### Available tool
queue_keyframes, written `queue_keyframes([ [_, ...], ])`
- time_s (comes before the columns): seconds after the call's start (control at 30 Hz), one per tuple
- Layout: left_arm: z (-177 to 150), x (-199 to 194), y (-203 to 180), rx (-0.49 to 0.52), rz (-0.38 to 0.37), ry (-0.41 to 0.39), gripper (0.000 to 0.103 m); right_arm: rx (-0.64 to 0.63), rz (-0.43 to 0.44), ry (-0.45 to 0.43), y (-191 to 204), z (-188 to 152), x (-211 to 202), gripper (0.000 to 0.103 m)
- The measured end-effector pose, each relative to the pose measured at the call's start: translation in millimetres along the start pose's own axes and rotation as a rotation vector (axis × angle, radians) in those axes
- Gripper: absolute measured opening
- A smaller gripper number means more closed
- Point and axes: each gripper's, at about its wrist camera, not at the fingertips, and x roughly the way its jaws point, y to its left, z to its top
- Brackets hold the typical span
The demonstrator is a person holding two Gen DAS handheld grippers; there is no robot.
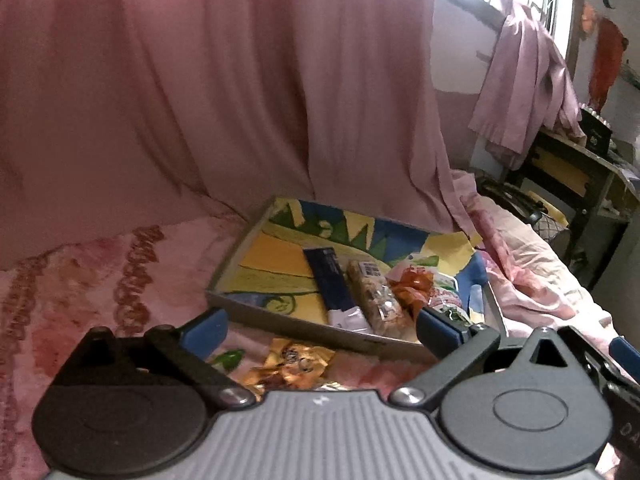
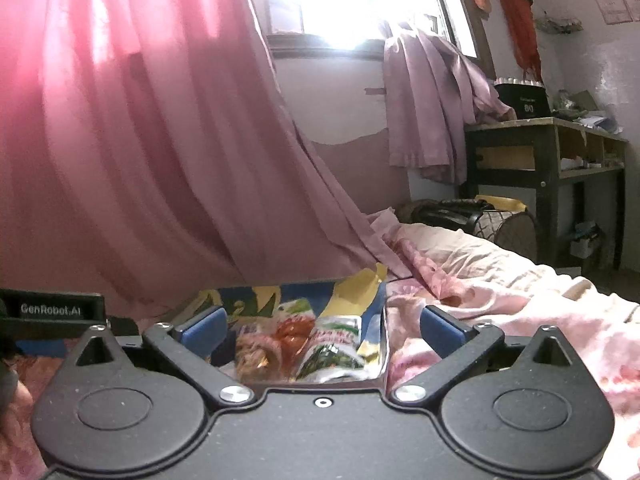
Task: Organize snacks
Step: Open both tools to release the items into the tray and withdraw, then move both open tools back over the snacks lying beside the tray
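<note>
Holding both grippers above the bed (image 1: 132, 268), we see each one empty with its jaws spread wide. The left gripper (image 1: 320, 330) tilts down toward the near rim of a shallow tray (image 1: 280, 322); its blue pads (image 1: 206, 330) stand far apart with nothing between them. The right gripper (image 2: 322, 330) points more nearly level, over the tray's right end, toward the pink curtain (image 2: 140, 140) and the window.

The tray (image 2: 256, 296) lies on the pink bedspread, its floor printed in yellow, blue and green. Its snacks are gathered at the right end, leaving the left half bare: a dark blue packet (image 1: 330, 280), a clear pack of nuts or mix (image 1: 376, 300) just beside it, an orange wrapper (image 1: 414, 286) and a green and white pouch (image 2: 332, 350). They lie side by side, touching or overlapping.

Outside the tray, a golden wrapped snack (image 1: 290, 364) rests on the bedspread just in front of the near rim, below the left gripper's jaws. A dark desk (image 2: 552, 152) stands beyond the bed.
</note>
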Motion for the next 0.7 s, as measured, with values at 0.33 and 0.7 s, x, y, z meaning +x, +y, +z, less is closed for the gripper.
queue_keyframes([
  [0.33,-23,-52,21,0.086,-0.005,-0.062,0.102,-0.03,0.027,0.014,27,-19,-66,0.102],
  [0.7,-59,-82,49,0.127,0.01,-0.054,0.102,-0.041,0.02,0.072,53,-44,-102,0.102],
])
